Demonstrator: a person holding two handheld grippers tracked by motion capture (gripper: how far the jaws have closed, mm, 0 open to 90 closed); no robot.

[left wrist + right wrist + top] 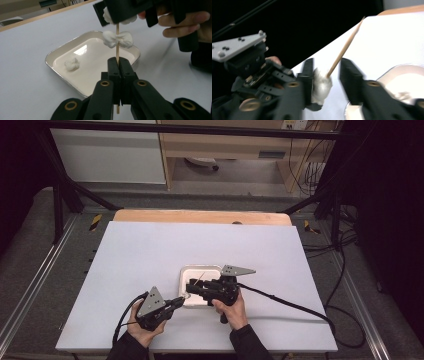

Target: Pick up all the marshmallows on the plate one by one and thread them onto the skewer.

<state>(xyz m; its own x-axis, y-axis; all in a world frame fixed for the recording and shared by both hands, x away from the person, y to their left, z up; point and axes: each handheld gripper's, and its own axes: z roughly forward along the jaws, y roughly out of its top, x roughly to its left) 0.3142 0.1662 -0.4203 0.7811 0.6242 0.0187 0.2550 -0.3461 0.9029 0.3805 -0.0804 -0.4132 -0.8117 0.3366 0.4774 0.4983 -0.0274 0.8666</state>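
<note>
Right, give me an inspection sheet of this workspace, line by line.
Surface: white table top, bare apart from the tray; a wooden edge shows at its far side.
Job's things: white square tray with one white lump lying in it; wooden skewer with a white lump threaded on it and another above.
Clutter: nothing seen.
Grippers: left gripper shut on the skewer, holding it upright; right gripper open, its jaws either side of the top lump.
Cables: a black cable trails from the right gripper over the table's right edge.
Surroundings: black frame, grey floor, wooden cabinet beyond.
</note>
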